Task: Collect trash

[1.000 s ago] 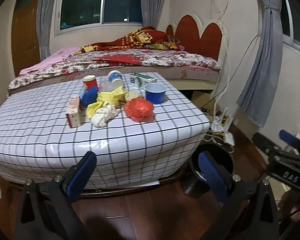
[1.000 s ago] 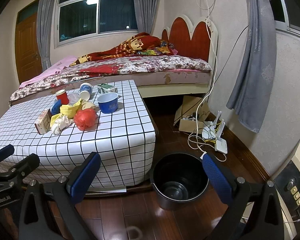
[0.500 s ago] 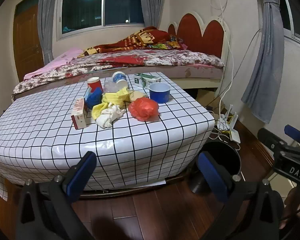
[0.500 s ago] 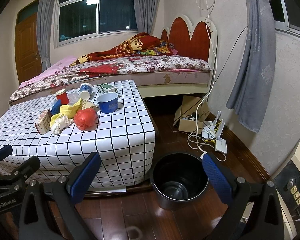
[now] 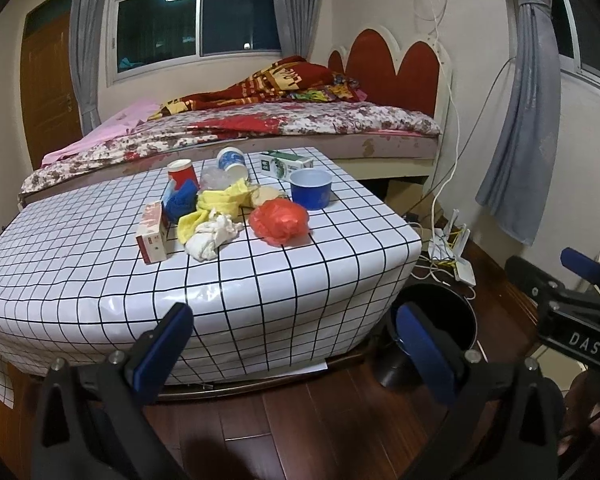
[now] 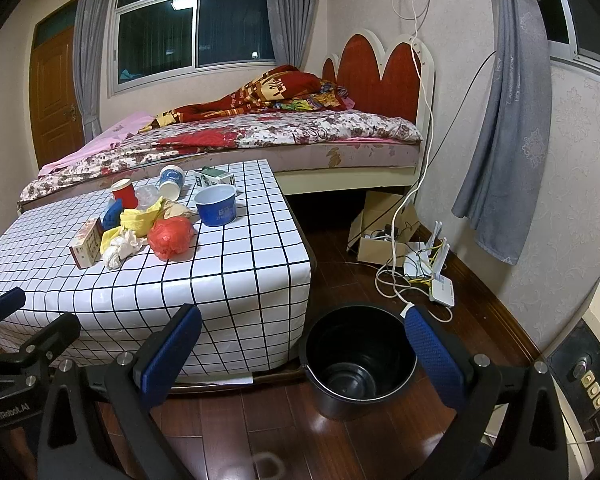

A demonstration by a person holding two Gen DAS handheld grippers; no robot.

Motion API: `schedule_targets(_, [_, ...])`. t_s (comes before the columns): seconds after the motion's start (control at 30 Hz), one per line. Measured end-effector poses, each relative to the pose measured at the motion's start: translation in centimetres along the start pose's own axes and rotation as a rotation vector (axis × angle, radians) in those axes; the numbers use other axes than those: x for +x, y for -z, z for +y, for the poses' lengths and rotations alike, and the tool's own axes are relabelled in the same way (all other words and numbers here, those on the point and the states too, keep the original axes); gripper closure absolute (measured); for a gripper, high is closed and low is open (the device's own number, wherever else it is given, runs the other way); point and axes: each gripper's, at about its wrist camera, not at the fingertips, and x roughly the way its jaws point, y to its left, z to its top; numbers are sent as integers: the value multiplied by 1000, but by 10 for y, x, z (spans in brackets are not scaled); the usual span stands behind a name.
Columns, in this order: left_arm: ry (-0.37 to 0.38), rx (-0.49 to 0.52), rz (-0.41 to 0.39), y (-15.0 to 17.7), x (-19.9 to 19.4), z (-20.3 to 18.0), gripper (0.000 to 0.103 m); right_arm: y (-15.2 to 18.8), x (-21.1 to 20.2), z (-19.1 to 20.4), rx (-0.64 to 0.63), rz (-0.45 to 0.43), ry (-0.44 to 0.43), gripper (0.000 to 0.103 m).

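Trash lies on a table with a checked white cloth (image 5: 80,280) (image 6: 240,272): a crumpled red bag (image 5: 279,220) (image 6: 170,236), white tissue (image 5: 212,236) (image 6: 120,250), yellow wrappers (image 5: 220,200), a small carton (image 5: 153,232) (image 6: 86,242), a blue bowl (image 5: 311,188) (image 6: 215,205), paper cups (image 5: 183,174) (image 6: 171,182) and a green box (image 5: 284,163). A black bucket (image 6: 358,360) (image 5: 448,320) stands on the floor at the table's right corner. My left gripper (image 5: 294,348) is open and empty, well short of the table. My right gripper (image 6: 300,348) is open over the floor by the bucket.
A bed (image 6: 260,136) stands behind the table. Cables, a router (image 6: 440,284) and a cardboard box (image 6: 380,224) lie on the wood floor at the right, under a grey curtain (image 6: 504,140). The other gripper's tip shows at each view's edge.
The left gripper has risen and drawn a little closer to the table, so the trash sits lower and larger in its view. The right gripper has barely moved.
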Motion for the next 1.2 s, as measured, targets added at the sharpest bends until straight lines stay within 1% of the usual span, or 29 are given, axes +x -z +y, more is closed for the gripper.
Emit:
schedule_targets(0.17, [15, -3, -4, 0, -1, 0, 1, 0, 1, 0, 0, 0, -1, 1])
schedule_targets(0.3, [-5, 6, -5, 1, -1, -3, 1, 0, -1, -1, -1, 2, -2, 1])
schedule_targets(0.8, [2, -4, -4, 1, 2, 2, 1, 1, 0, -3, -5, 6, -4, 1])
schedule_targets(1.0, [-10, -7, -7, 0, 4, 5, 1, 4, 5, 5, -13, 12, -2, 1])
schedule_targets(1.1, [-37, -15, -3, -1, 10, 14, 1, 5, 12, 6, -7, 28, -26, 1])
schedule_targets(1.2, [-70, -39, 5, 0, 20, 34, 1, 3, 23, 13, -19, 29, -83, 1])
